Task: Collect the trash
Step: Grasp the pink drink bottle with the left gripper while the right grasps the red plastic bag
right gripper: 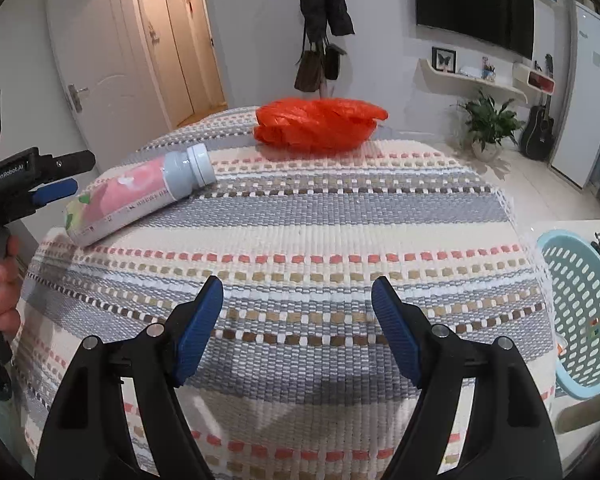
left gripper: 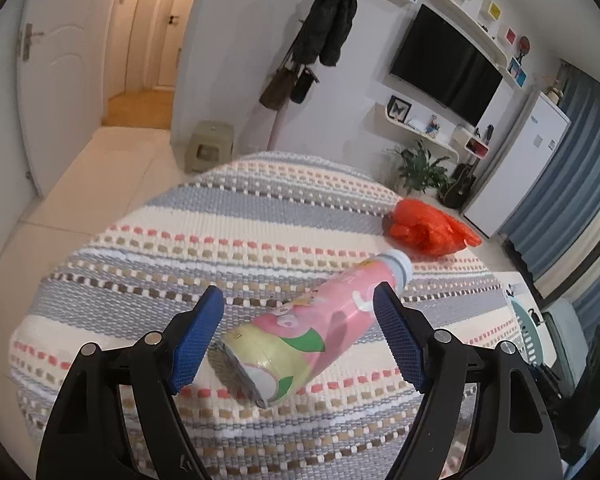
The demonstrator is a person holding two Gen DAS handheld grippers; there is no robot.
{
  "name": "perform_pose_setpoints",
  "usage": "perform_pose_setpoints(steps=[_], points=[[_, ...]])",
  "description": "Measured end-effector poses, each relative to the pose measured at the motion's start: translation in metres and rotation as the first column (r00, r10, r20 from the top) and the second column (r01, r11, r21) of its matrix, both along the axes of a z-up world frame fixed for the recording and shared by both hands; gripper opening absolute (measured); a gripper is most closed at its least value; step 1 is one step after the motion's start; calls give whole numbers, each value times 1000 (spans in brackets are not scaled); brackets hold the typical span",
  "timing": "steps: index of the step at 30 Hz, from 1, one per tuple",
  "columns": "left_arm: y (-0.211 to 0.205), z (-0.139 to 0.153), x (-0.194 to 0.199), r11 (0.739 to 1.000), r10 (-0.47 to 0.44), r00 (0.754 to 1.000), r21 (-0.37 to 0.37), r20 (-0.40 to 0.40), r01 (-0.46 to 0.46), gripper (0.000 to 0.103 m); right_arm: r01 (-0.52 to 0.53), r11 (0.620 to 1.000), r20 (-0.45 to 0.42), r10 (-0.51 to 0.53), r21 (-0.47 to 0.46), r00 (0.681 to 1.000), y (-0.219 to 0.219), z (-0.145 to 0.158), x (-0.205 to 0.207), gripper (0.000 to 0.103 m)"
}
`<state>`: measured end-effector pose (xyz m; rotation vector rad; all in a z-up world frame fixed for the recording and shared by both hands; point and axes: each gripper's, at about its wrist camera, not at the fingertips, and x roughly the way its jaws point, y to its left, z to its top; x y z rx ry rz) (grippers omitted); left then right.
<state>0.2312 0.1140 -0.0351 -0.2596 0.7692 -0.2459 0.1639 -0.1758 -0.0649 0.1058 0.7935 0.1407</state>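
A pink drink bottle (left gripper: pixel 312 320) with a pale blue cap lies on its side on the striped woven tablecloth (left gripper: pixel 228 236). My left gripper (left gripper: pixel 298 320) is open, its blue pads on either side of the bottle, not closed on it. A crumpled red plastic bag (left gripper: pixel 428 228) lies beyond the bottle near the table's far edge. In the right wrist view the bottle (right gripper: pixel 140 196) lies at the left, the red bag (right gripper: pixel 320 124) at the far side. My right gripper (right gripper: pixel 298 316) is open and empty above the cloth (right gripper: pixel 340 220). The left gripper (right gripper: pixel 56 190) shows at the left edge.
A light blue perforated basket (right gripper: pixel 580 312) stands off the table's right side; its edge shows in the left wrist view (left gripper: pixel 528 328). Beyond the table are a small stool (left gripper: pixel 208 144), a potted plant (right gripper: pixel 488 120), a guitar, a coat rack and a wall TV.
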Motion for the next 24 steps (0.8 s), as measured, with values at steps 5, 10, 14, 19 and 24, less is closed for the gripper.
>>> perform_pose_setpoints(steps=[5,10,14,19,24], points=[[-4,-6,-10,998,-56,998,-31,-8,56,74,3,999,-17,-2,36,1000,-6,-4,5,75],[-17,-9,-20,987,-150,988,-67,-47,147,69,16,997,-33,-13,80,999,-14,-5,9,76],[-44,-9,-20,979,-185,980,66,-78,191,69,26,995,-39,-23,94,999,-17,-5,9,77],[-80,-19,-7,947,-200,972,229,-124,225,69,21,995,-44,-17,95,999,-16,-6,9,80],[-101,-34,12,930,-202,963,274,-177,245,56,9,997,-43,-5,75,999,-11,-6,8,81]])
